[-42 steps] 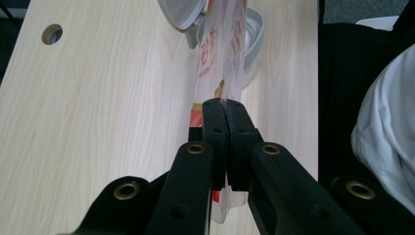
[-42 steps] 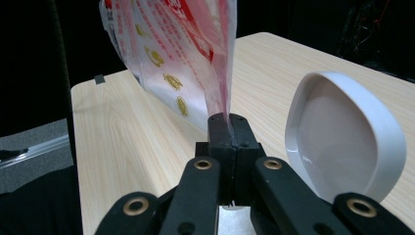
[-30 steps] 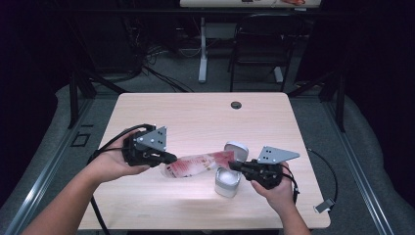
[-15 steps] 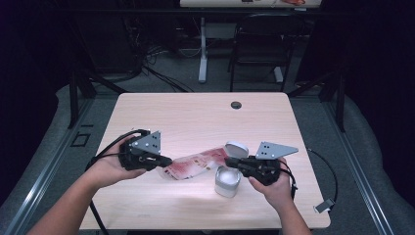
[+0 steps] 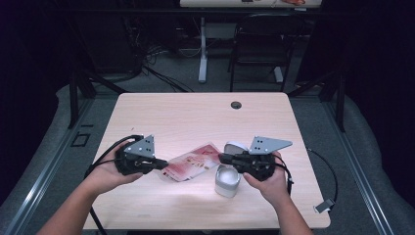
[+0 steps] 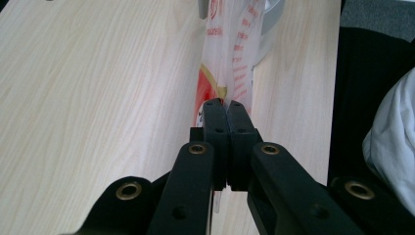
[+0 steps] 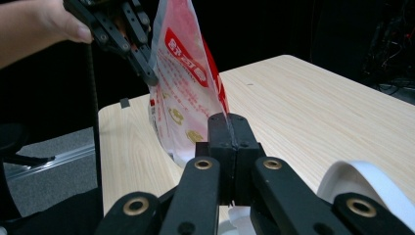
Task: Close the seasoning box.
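Observation:
A red and white printed plastic bag (image 5: 193, 161) stretches between both grippers just above the wooden table (image 5: 195, 117). My left gripper (image 5: 159, 165) is shut on the bag's left end; its own view has the jaws pressed together on the bag's edge (image 6: 224, 104), with the bag (image 6: 235, 54) running away ahead. My right gripper (image 5: 221, 157) is shut on the bag's right end, and the bag (image 7: 183, 83) rises from its closed jaws toward the left gripper (image 7: 142, 63). A white open container (image 5: 227, 180) stands below the right gripper.
A white lid (image 5: 235, 147) lies just behind the right gripper. A black grommet hole (image 5: 236, 105) sits near the table's far edge. Beyond the table are a dark chair (image 5: 259, 44) and a white desk leg (image 5: 202, 54). A cable (image 5: 328, 176) loops off the right edge.
The left gripper has drawn slightly left and toward the near edge. The right gripper has shifted a little away from the person. The bag stays held between them.

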{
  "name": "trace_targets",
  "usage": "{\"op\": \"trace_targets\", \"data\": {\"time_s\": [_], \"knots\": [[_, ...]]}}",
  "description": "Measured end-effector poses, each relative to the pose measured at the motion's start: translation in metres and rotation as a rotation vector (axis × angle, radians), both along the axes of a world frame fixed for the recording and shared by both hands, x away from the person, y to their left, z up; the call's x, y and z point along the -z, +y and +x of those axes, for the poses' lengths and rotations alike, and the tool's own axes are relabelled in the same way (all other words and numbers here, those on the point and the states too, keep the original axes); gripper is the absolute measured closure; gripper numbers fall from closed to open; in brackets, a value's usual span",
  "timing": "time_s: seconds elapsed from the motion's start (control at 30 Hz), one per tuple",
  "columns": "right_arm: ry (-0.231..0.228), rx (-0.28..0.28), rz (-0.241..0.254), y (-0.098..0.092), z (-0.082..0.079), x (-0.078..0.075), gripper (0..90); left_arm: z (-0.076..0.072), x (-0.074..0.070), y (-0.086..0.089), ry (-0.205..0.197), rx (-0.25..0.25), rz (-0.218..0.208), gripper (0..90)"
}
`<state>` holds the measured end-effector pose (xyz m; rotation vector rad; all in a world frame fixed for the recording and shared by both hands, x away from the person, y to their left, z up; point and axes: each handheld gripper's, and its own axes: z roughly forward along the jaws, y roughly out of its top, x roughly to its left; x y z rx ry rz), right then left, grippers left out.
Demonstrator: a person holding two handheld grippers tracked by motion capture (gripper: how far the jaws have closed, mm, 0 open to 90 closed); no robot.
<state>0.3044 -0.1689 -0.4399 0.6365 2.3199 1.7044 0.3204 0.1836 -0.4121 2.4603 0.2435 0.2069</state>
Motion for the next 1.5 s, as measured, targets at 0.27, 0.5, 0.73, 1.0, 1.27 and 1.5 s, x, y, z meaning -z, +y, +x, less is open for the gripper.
{"op": "trace_targets", "data": {"time_s": [0.27, 0.5, 0.73, 1.0, 1.27, 1.5], "knots": [[-0.017, -0.001, -0.03, 0.009, 0.002, -0.008, 90.0, 0.001, 0.023, 0.004, 0.022, -0.041, -0.061, 89.8], [-0.037, -0.006, -0.061, 0.018, 0.003, -0.015, 90.0, 0.001, 0.039, 0.01, 0.044, -0.076, -0.128, 89.8], [-0.049, -0.01, -0.081, 0.024, 0.004, -0.02, 90.0, 0.001, 0.051, 0.013, 0.045, -0.105, -0.175, 89.8], [-0.057, -0.018, -0.124, 0.035, 0.007, -0.022, 90.0, -0.001, 0.071, 0.017, 0.045, -0.153, -0.233, 89.7], [-0.048, -0.02, -0.139, 0.041, 0.011, -0.025, 90.0, -0.004, 0.079, 0.021, 0.026, -0.196, -0.283, 89.3], [-0.06, -0.017, -0.18, 0.052, 0.014, -0.03, 90.0, -0.003, 0.088, 0.024, 0.032, -0.23, -0.317, 89.5]]}}
